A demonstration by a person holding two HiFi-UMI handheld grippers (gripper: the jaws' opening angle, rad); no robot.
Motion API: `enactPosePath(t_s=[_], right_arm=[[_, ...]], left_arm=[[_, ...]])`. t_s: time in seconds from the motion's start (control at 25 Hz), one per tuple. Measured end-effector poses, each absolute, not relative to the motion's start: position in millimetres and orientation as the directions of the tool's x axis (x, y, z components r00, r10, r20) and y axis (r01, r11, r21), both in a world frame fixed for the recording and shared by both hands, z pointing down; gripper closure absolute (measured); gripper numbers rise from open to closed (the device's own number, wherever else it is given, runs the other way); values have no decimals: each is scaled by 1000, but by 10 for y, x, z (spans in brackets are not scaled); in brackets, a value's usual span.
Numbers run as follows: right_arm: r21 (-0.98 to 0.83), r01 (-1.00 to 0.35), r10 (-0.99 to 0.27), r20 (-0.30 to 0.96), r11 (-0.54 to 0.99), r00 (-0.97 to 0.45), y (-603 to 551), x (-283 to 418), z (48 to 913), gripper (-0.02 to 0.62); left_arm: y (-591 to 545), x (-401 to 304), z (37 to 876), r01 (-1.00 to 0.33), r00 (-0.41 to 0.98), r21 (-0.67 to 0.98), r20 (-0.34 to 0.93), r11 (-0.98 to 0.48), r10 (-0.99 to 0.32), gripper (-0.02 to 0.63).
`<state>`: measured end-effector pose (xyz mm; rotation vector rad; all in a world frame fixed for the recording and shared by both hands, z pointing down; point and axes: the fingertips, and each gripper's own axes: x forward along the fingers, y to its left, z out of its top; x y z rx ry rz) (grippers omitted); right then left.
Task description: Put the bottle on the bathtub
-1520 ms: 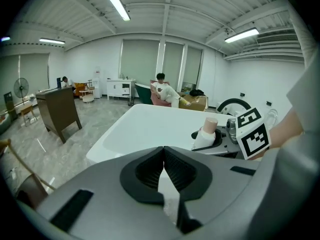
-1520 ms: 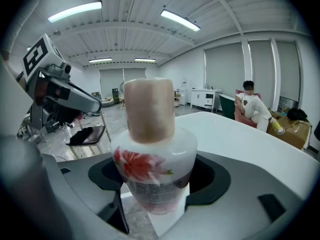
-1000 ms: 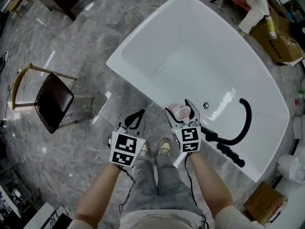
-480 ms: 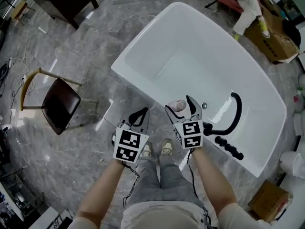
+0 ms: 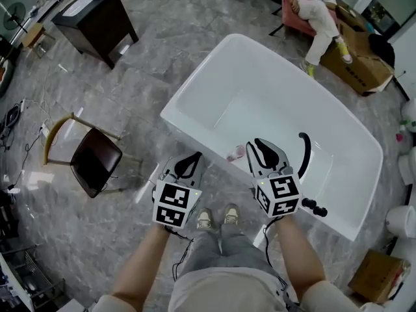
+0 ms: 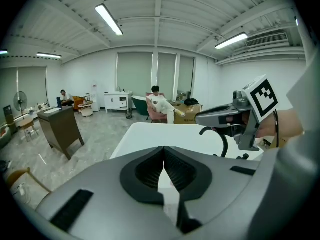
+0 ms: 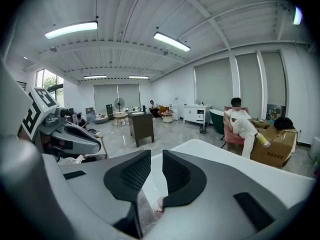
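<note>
A small pink bottle stands on the near rim of the white bathtub, with nothing holding it. My right gripper hovers just right of the bottle with its jaws a narrow gap apart and empty. In the right gripper view the bottle shows low down through the gap of that gripper, on the tub's rim. Over the floor in front of the tub, my left gripper is shut and empty; its jaws touch at the tips.
A black curved faucet and a black hand shower sit on the tub's near right rim. A wooden chair stands left, a dark cabinet far left. A seated person and cardboard boxes are beyond the tub.
My right gripper has let go of the bottle and drawn back to the right. The bottle stays on the tub's rim. The left gripper has kept shut.
</note>
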<state>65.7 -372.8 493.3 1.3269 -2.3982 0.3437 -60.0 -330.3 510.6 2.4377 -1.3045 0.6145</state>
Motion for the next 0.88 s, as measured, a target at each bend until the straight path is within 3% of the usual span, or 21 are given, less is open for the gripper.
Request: enactPosePath(t_s=[0.16, 0.52, 0.88], right_arm=[[-60, -845, -780, 355, 532, -516, -3542, 699, 4270, 566], [-9, -785, -765, 217, 619, -606, -2933, 593, 3066, 566], [-5, -759, -748, 165, 652, -643, -2375, 689, 2557, 568]], left_arm=[[-3223, -635, 4681, -845, 490, 41, 461, -533, -740, 586], [-2944, -732, 3738, -846, 492, -18, 357, -532, -794, 586], [-2491, -592, 3054, -843, 516, -15, 252, -537, -818, 586]])
